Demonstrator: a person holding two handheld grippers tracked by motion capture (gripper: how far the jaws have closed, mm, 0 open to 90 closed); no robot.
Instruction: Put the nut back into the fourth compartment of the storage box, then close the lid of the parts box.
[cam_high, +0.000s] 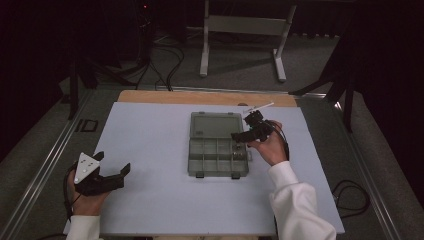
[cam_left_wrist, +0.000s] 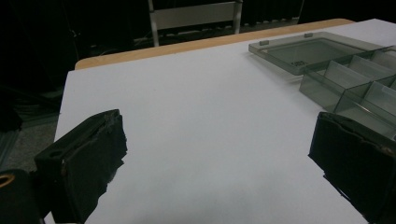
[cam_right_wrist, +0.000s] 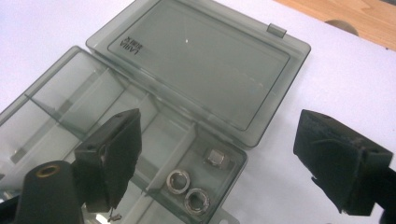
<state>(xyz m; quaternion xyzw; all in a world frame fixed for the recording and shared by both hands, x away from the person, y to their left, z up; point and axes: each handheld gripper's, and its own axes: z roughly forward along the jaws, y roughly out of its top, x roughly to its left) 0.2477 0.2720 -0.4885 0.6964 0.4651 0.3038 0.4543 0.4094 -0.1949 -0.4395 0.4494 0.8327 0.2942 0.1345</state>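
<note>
An open compartment box (cam_right_wrist: 140, 116) is lying mid-bench (cam_high: 150, 150), its corner cell holding two metal rings (cam_right_wrist: 187, 189) and a small square nut (cam_right_wrist: 215, 157). The right gripper (cam_right_wrist: 215, 154) is hovering spread above that cell; the left gripper (cam_high: 107, 167) is resting spread, well apart.

room: dim, walls black | floor (cam_high: 240, 65): grey, perhaps carpet | white frame (cam_high: 242, 30) behind table (cam_high: 150, 150)

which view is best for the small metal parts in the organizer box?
Right gripper view: two rings and a square piece sit clearly in a corner compartment of the organizer box. In the high view they're a faint speck; the left gripper view gives compartment walls.
</note>
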